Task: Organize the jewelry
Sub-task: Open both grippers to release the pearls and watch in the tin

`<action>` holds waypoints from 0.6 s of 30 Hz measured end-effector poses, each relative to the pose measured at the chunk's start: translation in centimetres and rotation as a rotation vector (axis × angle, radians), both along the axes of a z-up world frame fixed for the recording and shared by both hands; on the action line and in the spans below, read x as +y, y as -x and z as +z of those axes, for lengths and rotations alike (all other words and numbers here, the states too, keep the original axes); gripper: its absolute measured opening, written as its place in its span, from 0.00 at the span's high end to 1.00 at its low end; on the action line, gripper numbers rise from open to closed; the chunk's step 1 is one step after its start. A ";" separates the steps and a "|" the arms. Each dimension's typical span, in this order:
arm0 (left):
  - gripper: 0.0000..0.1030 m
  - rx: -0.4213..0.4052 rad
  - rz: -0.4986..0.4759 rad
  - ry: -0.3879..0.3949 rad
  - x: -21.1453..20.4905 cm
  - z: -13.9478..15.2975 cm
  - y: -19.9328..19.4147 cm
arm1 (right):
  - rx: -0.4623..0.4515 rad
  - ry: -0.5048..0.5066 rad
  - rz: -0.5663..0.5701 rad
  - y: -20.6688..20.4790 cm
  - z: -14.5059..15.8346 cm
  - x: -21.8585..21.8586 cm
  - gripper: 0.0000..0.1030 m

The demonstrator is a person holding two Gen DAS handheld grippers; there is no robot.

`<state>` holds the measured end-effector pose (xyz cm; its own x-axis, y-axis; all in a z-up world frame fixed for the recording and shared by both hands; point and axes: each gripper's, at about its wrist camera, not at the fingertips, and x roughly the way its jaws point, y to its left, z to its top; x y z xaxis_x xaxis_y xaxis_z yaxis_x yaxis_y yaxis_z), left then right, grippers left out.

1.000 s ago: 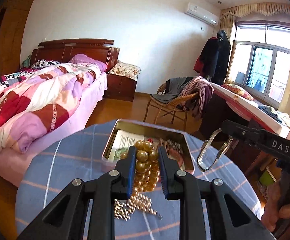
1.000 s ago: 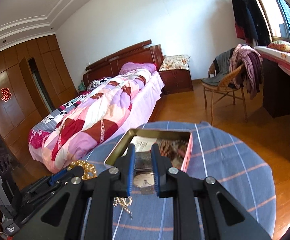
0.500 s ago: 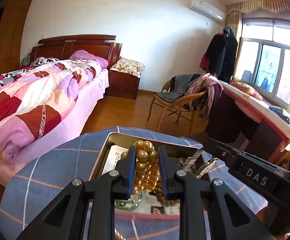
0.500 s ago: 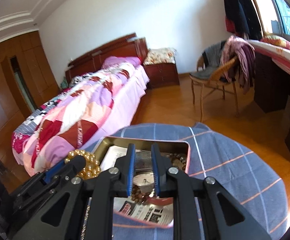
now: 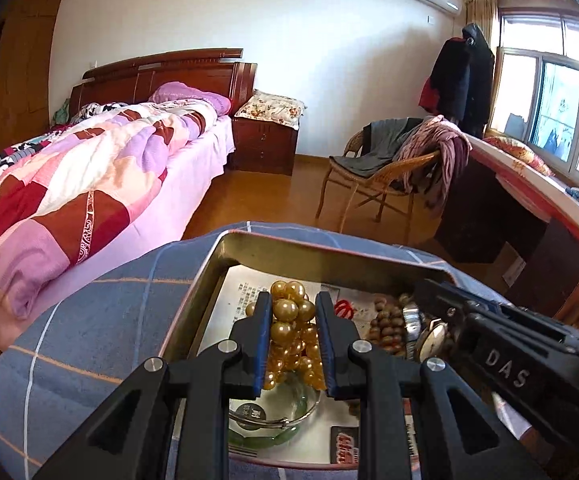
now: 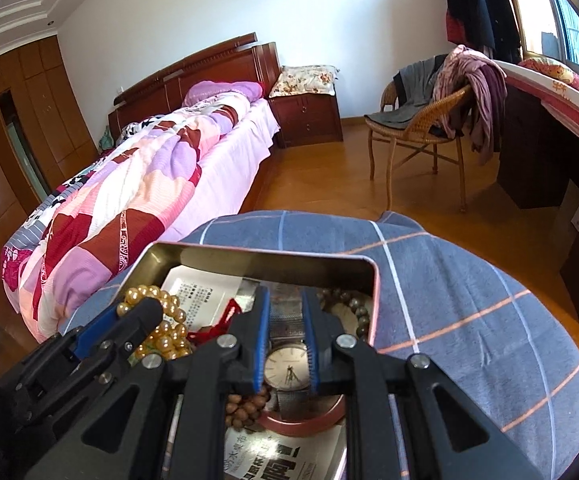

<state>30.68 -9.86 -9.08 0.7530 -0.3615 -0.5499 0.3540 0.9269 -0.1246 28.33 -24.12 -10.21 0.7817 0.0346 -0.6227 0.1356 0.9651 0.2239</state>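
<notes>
Over tin (image 5: 225, 250) now, both loads lower

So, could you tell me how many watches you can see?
1: the watch clamped in the right gripper above the tin. More may lie hidden among the beads.

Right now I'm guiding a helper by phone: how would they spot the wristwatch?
Find the round table under the blue checked cloth, then the open metal tin on it. The wristwatch hangs over the tin, clamped in the right gripper: the only piece with a pale dial and mesh band.
</notes>
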 end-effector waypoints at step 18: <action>0.22 -0.109 0.020 -0.091 -1.2 0.4 0.9 | -0.076 0.026 -0.063 0.9 1.1 -0.8 0.29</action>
<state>29.74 -11.03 -8.66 0.8165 -0.2985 -0.4942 0.3425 0.9395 -0.0017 27.46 -24.87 -9.13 0.8270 -0.0312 -0.5613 0.1795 0.9608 0.2111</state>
